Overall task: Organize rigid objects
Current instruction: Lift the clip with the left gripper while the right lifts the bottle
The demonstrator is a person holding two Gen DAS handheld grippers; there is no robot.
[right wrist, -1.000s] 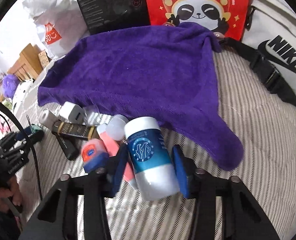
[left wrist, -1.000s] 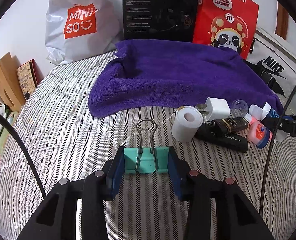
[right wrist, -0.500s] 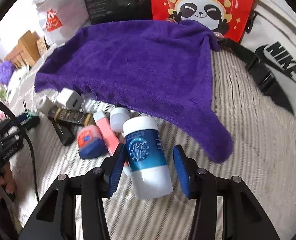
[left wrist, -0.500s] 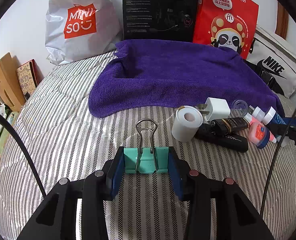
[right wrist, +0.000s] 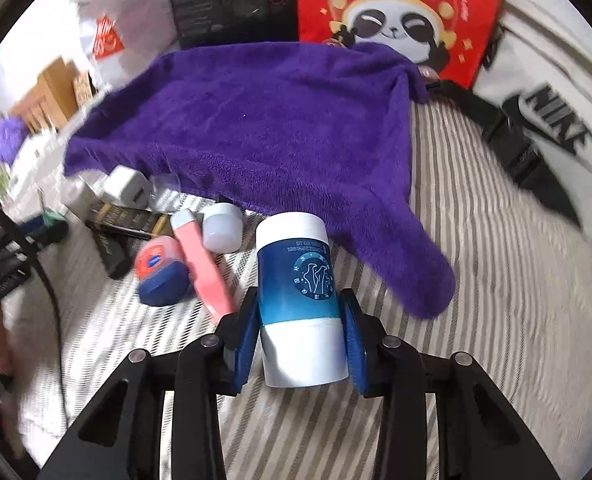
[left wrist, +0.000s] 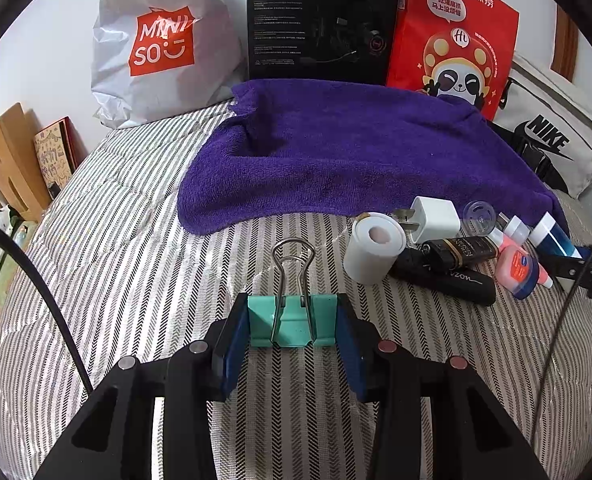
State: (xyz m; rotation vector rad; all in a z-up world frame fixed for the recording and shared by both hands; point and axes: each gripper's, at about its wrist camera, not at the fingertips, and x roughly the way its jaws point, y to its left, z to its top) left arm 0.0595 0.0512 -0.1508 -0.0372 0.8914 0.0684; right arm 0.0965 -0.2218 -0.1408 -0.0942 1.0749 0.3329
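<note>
Left wrist view: the left gripper (left wrist: 291,330) is closed on a teal metal binder clip with silver wire handles (left wrist: 291,320), its blue pads pressed against both ends of the clip body above the grey striped bedcover (left wrist: 135,240). This grip and pose match the frames from one second ago. Ahead lies a purple terry towel (left wrist: 356,152). Near its front edge sits a cluster: a white paper roll (left wrist: 372,250), a white plug adapter (left wrist: 434,218), a black tube (left wrist: 448,274) and a small red-and-blue tin (left wrist: 516,268).

Right wrist view: the right gripper (right wrist: 300,324) is clamped on a white cylindrical bottle with a blue label (right wrist: 298,300). Over the last second the bottle has risen clear of the cluster, and the pink tube (right wrist: 203,268) and small white jar (right wrist: 221,226) now lie apart from it, to its left. The frame is motion-blurred.

Judgement: the bottle pick appears complete, and both items look ready for transfer, probably to the towel.
</note>
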